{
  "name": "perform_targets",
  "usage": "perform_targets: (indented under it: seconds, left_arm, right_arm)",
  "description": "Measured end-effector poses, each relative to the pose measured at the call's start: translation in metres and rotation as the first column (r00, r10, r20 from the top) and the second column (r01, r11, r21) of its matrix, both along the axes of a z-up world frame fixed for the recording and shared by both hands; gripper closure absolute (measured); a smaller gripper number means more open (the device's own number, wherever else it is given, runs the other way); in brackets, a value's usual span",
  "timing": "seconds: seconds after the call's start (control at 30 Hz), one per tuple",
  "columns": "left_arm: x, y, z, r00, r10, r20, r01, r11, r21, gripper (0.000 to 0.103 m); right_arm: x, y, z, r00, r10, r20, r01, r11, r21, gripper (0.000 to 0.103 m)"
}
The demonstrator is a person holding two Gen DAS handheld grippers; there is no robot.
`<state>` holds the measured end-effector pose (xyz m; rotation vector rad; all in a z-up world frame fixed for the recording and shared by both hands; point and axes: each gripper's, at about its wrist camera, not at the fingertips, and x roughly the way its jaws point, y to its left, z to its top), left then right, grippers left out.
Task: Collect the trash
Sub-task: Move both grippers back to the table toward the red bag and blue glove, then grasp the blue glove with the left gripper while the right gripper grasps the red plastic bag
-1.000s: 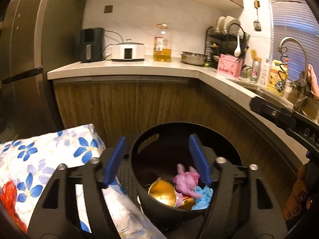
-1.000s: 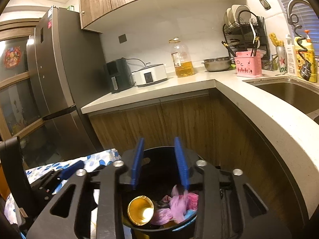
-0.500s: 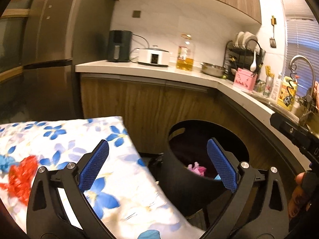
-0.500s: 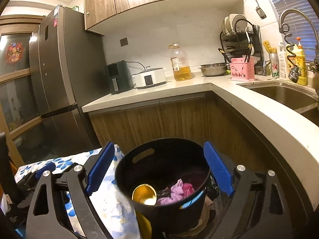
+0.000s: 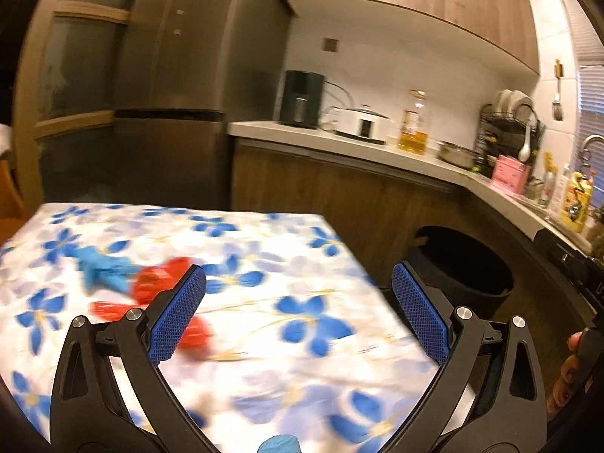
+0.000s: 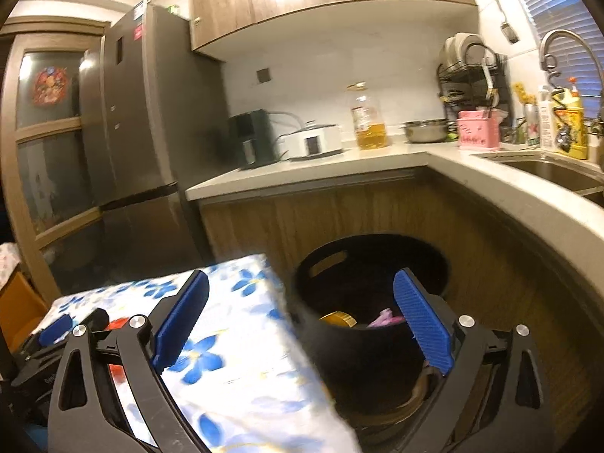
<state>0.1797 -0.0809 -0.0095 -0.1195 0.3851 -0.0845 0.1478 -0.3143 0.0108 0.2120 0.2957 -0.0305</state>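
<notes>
STEP: next pickup, judged — lower the left tongs [image 5: 298,309], spread wide and empty, squarely over the crumpled red wrapper scrap [image 5: 162,281] at 10 o'clock on the blue-flowered cloth desk [image 5: 287,264]; close low | LOOK: blurred, glossy, crinkled — beside blue scrap [image 5: 102,268] | right tongs [image 6: 302,324] wide, empty; black round bin [image 6: 362,336] at 2 o'clock

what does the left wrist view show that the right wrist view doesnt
Only the left wrist view shows the blue scrap lying on the floral tablecloth beside the red trash.

Only the right wrist view looks into the black bin, where a gold item and pink scrap lie; it also shows the sink.

Both show the tablecloth, bin, counter, fridge, and an empty gripper, left gripper and right gripper, jaws open.
</notes>
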Motion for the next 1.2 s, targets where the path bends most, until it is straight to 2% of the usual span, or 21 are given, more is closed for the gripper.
perform_targets:
  seconds: [0.13, 0.3, 0.5, 0.7, 0.87, 1.2]
  left_arm:
    - [-0.020, 0.044, -0.006, 0.995, 0.103, 0.015, -0.103, 0.994, 0.021, 0.006]
    - [-0.035, 0.100, -0.018, 0.978, 0.207, -0.017, -0.206, 0.978, 0.030, 0.006]
    - [-0.049, 0.153, -0.023, 0.951, 0.306, -0.032, -0.307, 0.952, -0.010, 0.006]
    - [-0.047, 0.179, -0.024, 0.935, 0.354, -0.024, -0.354, 0.935, 0.006, 0.006]
    - [-0.040, 0.194, -0.027, 0.926, 0.378, -0.025, -0.378, 0.926, -0.002, 0.006]
    - [-0.007, 0.208, -0.029, 0.924, 0.383, -0.020, -0.383, 0.924, 0.022, 0.006]
  right_arm:
    - [0.004, 0.045, -0.013, 0.997, 0.076, -0.020, -0.076, 0.997, -0.014, 0.008]
    - [0.012, 0.097, -0.031, 0.985, 0.165, -0.058, -0.167, 0.986, -0.029, 0.008]
    - [0.025, 0.165, -0.053, 0.951, 0.286, -0.116, -0.294, 0.954, -0.055, 0.008]
    - [0.042, 0.215, -0.070, 0.920, 0.361, -0.152, -0.374, 0.926, -0.059, 0.009]
    - [0.061, 0.246, -0.080, 0.903, 0.394, -0.172, -0.408, 0.911, -0.056, 0.013]
    - [0.092, 0.285, -0.097, 0.854, 0.452, -0.256, -0.475, 0.879, -0.031, 0.050]
